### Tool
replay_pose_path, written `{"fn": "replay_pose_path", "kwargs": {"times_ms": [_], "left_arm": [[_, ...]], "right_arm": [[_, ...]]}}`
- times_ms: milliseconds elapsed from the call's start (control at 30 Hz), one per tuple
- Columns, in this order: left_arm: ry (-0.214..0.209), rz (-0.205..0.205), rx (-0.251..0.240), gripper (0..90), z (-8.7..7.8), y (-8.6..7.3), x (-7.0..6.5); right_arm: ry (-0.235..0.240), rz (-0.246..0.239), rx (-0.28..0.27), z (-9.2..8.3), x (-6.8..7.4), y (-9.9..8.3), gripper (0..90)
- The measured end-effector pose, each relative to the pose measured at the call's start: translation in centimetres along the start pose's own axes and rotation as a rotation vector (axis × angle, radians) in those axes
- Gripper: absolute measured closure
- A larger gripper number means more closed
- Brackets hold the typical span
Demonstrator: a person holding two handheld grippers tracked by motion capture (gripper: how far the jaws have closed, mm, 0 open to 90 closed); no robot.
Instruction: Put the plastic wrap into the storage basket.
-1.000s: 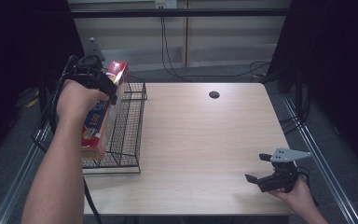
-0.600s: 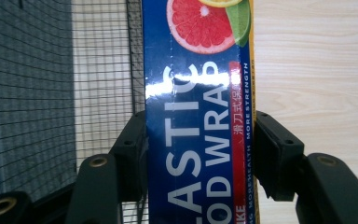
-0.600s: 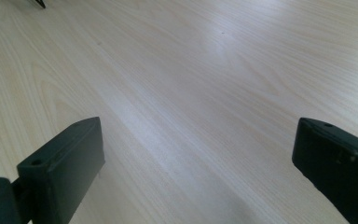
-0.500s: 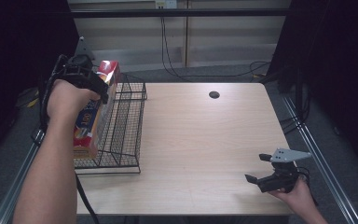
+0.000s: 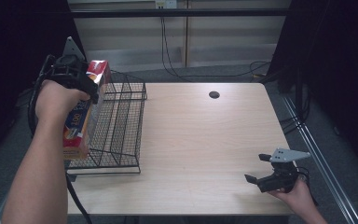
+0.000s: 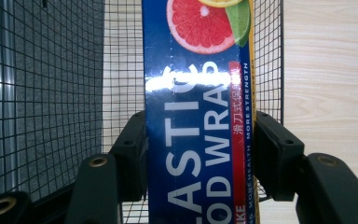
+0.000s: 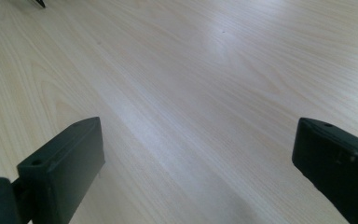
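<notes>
The left gripper [image 5: 91, 91] is clamped across a long plastic-wrap box [image 5: 81, 116], held above the wire basket's [image 5: 121, 126] nine o'clock rim, long axis running twelve to six. The right gripper [image 5: 257, 169] rests spread apart on the surface [image 5: 200, 140].

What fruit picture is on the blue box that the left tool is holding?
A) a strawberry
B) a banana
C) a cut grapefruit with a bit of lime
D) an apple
C: in the left gripper view the plastic wrap box, clamped between the jaws of the left tool, has a pink cut grapefruit and a green lime wedge printed at its top.
</notes>
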State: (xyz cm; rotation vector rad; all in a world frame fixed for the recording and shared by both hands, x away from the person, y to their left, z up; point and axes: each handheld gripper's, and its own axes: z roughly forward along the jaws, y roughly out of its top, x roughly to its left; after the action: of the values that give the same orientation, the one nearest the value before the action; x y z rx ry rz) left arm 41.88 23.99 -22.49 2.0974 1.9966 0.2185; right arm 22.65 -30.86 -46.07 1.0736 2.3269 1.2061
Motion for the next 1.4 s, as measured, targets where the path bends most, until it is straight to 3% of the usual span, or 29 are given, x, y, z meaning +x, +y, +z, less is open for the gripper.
{"fn": "replay_pose_path", "kwargs": {"times_ms": [367,467,633,700,733,767,1400], "left_arm": [[0.006,-0.023,0.008,45.0,0.9,-0.3,0.9],[0.016,-0.008,0.007,44.9,1.1,-0.4,1.2],[0.022,-0.033,0.016,44.9,1.7,-0.6,1.4],[0.022,-0.032,0.018,44.8,1.8,-0.7,1.5],[0.03,-0.014,0.023,44.8,1.8,-0.7,1.7],[0.021,-0.045,0.027,44.8,2.0,-0.8,1.8],[0.035,-0.048,0.064,44.4,3.5,-1.2,2.9]], "right_arm": [[0.003,0.001,-0.003,0.1,0.0,0.0,2.0],[0.003,0.001,-0.003,0.1,0.0,0.0,2.0],[0.008,0.003,0.003,0.1,0.0,0.0,2.0],[0.009,0.002,0.004,0.1,0.0,-0.1,2.0],[0.009,0.002,0.004,0.1,0.0,-0.1,2.0],[0.009,0.001,0.002,0.1,0.0,-0.1,2.0],[0.006,0.003,0.005,0.2,0.0,-0.1,2.0]]}}
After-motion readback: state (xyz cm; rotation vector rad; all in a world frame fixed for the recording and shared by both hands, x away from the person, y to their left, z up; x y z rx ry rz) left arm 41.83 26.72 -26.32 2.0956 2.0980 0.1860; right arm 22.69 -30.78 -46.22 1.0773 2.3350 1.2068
